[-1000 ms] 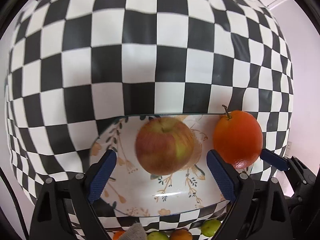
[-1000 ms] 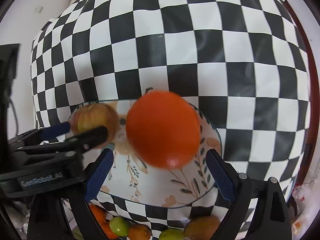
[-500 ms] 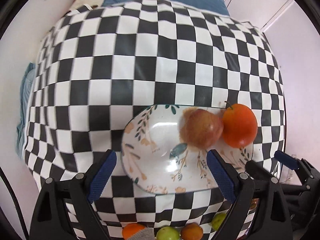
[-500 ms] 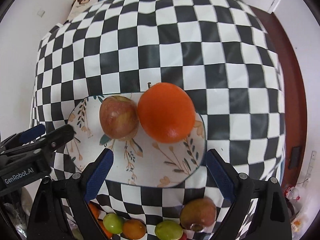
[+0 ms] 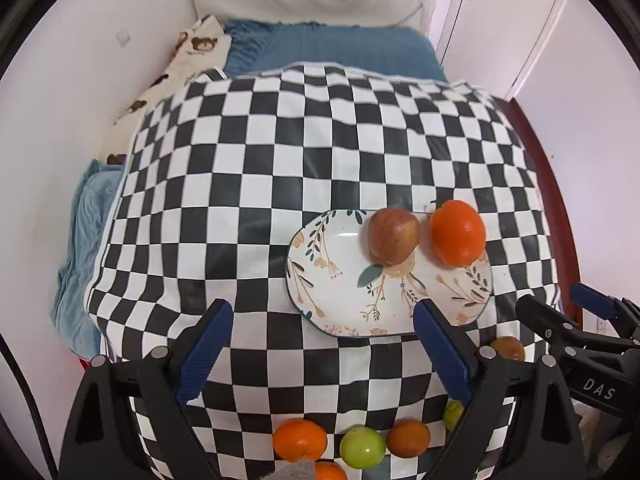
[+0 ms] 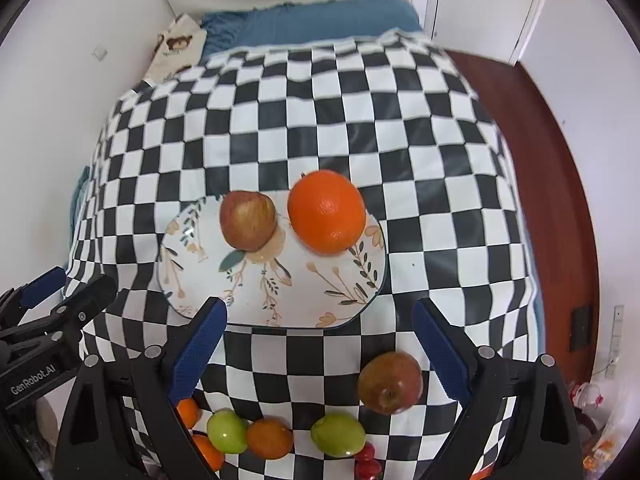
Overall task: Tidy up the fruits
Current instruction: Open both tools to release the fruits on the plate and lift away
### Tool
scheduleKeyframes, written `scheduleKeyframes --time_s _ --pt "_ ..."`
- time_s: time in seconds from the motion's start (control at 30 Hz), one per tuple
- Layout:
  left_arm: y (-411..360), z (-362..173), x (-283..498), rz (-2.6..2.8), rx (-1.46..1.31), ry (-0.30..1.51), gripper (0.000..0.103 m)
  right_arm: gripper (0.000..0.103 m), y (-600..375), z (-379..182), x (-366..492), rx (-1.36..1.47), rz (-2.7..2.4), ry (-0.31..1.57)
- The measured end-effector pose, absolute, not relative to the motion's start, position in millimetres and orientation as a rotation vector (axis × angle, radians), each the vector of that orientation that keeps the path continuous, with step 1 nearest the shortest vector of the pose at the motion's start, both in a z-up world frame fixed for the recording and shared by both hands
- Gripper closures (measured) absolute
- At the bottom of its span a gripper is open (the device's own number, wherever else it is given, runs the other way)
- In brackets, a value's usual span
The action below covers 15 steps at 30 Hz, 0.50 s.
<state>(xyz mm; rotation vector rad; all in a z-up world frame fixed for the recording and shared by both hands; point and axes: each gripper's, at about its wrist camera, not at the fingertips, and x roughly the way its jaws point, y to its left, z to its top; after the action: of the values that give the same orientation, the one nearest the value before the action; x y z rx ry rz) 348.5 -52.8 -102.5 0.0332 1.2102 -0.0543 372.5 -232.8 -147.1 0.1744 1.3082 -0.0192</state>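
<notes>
A floral plate [image 5: 344,304] [image 6: 304,296] lies on the checkered cloth and carries a red apple [image 5: 393,235] [image 6: 248,220] and a large orange [image 5: 458,238] [image 6: 327,211] side by side at its far edge. My left gripper [image 5: 320,344] is open and empty, held above the cloth left of the plate's near edge. My right gripper [image 6: 320,344] is open and empty above the plate's near edge. Loose fruit lies along the near edge: a red apple [image 6: 390,382], green fruits [image 6: 338,435] [image 5: 362,447] and small oranges [image 6: 269,438] [image 5: 300,439].
The checkered cloth [image 5: 320,152] [image 6: 320,120] covers a table beside a bed with blue bedding [image 5: 340,48]. White walls stand left and right, a door [image 5: 504,20] at the back right. The other gripper shows at each view's edge [image 5: 576,336] [image 6: 52,312].
Both grippers have pulled back and up from the plate. The orange, held over the plate a second ago, now rests on it beside the apple.
</notes>
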Motion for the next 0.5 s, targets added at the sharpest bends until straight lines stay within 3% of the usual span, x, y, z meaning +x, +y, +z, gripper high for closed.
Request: scheduleKeyframes --time_s 0.5 --pt "-49 -61 296 -0.106 0.011 1.109 0.011 0.007 -224 -85 302 0.249 -0.042 1.159"
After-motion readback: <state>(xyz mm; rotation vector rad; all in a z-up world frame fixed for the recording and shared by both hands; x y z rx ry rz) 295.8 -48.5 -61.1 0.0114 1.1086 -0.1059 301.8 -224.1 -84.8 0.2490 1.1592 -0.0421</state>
